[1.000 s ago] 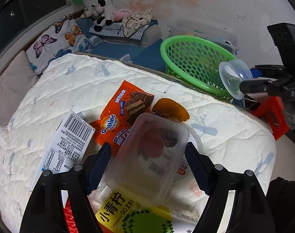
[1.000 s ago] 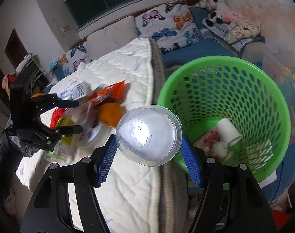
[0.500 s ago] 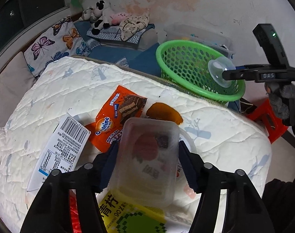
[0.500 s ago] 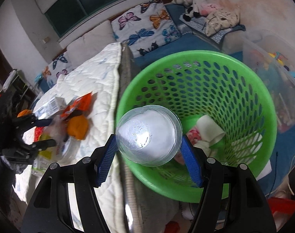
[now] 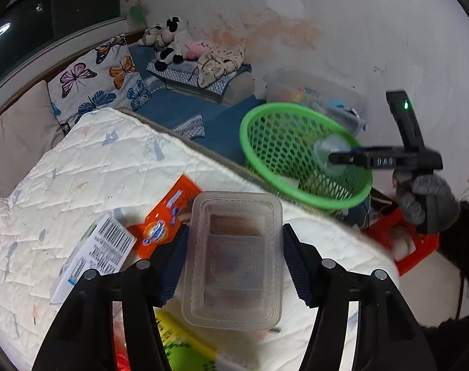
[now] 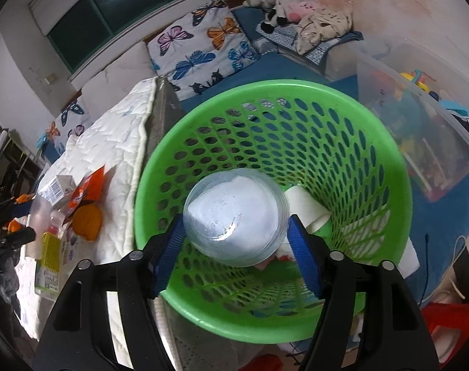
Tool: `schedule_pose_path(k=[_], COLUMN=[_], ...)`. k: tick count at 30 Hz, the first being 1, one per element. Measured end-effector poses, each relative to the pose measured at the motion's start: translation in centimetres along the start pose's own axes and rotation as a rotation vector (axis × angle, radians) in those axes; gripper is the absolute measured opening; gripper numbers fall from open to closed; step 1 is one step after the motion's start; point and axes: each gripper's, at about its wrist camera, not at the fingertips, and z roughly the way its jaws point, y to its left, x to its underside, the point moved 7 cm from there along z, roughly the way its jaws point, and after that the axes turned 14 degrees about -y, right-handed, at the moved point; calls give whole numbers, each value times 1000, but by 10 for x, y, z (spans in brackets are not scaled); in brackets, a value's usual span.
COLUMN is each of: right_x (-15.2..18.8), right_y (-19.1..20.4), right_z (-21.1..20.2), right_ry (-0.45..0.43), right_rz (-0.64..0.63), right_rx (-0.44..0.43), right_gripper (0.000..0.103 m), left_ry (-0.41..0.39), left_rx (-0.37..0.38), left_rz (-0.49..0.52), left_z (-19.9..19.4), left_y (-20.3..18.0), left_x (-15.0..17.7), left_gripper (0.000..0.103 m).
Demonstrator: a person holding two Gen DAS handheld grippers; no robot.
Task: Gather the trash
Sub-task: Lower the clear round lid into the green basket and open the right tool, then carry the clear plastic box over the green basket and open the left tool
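Yellow-green carton [image 5: 185, 349] (blurred, edge-cropped)

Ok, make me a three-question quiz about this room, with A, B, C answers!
1. Where is the clear cup? A. flat on the bed B. above the open basket C. on the windowsill
2. What colour is the basket? A. red B. blue C. green
3. Is the basket empty? A. yes, empty B. no, trash lies inside C. it has tipped over

Answers: 1 B, the right wrist view shows the cup against the basket's inside. 2 C, its rim and mesh are bright green. 3 B, a white paper cup lies at the bottom.
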Motion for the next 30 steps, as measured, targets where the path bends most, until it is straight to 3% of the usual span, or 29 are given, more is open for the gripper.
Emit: schedule_pose_path(k=[6, 15, 30], right_x=[1, 6, 28], right_y=[-12, -19, -33], right_z=[-9, -35, -52], right_ry=[-15, -62, -65], right_rz=[12, -12, -12], right_rx=[11, 23, 27], right_gripper=[78, 78, 79], left_ry=[-20, 12, 73], left_rx=[20, 48, 47], left_rz=[-37, -105, -172], left_z=[18, 72, 139], left_y=[-22, -60, -106], left_x=[-25, -48, -56], left_gripper=[58, 58, 60])
